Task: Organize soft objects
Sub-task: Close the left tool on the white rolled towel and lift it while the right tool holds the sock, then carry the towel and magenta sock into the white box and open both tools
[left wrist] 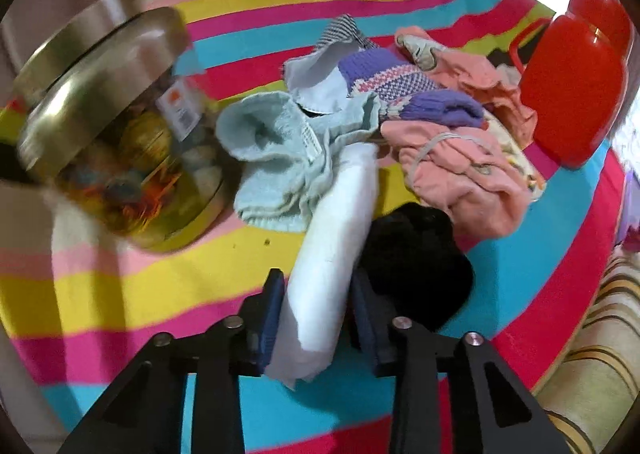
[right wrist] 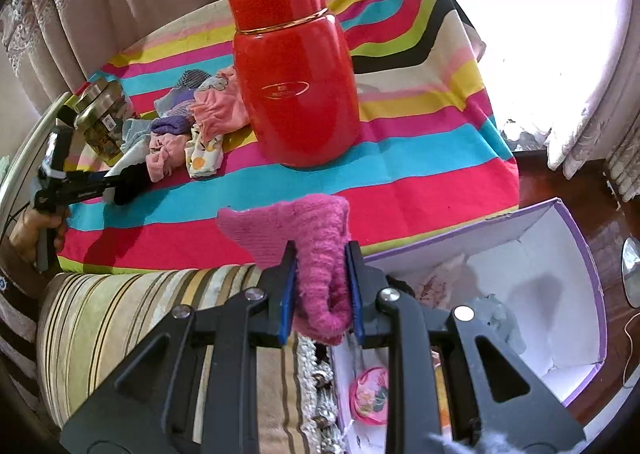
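My left gripper (left wrist: 318, 280) is shut on a white cloth (left wrist: 332, 246) that hangs down from the pile of soft clothes (left wrist: 400, 113) on the striped table cover. A black cloth (left wrist: 416, 250) lies just right of the fingers. My right gripper (right wrist: 322, 254) is shut on a pink knitted sock (right wrist: 316, 234), held above the edge of an open white box with a purple rim (right wrist: 560, 294). The left gripper (right wrist: 102, 183) also shows at the far left of the right wrist view, with the clothes pile (right wrist: 192, 121) beyond it.
A red thermos flask (right wrist: 296, 77) stands on the striped table cover (right wrist: 420, 157); it also shows in the left wrist view (left wrist: 572, 93). A glass jar with a metal lid (left wrist: 112, 133) stands left of the pile. A striped cushion (right wrist: 140, 314) lies below the table edge. Curtains hang behind.
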Tool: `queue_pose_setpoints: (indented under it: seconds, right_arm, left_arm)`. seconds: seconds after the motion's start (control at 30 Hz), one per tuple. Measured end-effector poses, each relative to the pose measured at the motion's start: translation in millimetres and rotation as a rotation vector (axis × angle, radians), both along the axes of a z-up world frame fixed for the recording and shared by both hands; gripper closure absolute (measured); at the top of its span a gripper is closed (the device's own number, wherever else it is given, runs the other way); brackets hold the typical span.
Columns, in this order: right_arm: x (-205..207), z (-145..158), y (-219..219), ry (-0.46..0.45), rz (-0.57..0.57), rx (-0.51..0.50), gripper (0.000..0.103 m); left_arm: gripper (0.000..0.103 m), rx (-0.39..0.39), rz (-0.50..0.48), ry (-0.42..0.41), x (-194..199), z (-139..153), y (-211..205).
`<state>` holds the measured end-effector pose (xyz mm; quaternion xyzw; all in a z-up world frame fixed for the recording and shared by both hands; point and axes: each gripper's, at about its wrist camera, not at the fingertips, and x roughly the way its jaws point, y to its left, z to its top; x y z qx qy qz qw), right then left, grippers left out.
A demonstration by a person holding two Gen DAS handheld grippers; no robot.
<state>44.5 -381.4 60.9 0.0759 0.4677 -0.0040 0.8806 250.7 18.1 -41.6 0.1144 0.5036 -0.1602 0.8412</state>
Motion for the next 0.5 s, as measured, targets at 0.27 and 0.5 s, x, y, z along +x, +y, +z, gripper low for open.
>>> queue_pose_setpoints:
  seconds: [0.27, 0.5]
  right_arm:
    - [-14, 3, -8, -0.021, -0.007, 0.019, 0.077]
    - [-38, 10, -27, -0.046, -0.05, 0.011, 0.077]
  left_arm:
    - [0.074, -0.104, 0.1, -0.031, -59, 25, 23]
    - [0.074, -0.252, 0.131, -0.09, -112, 73, 10]
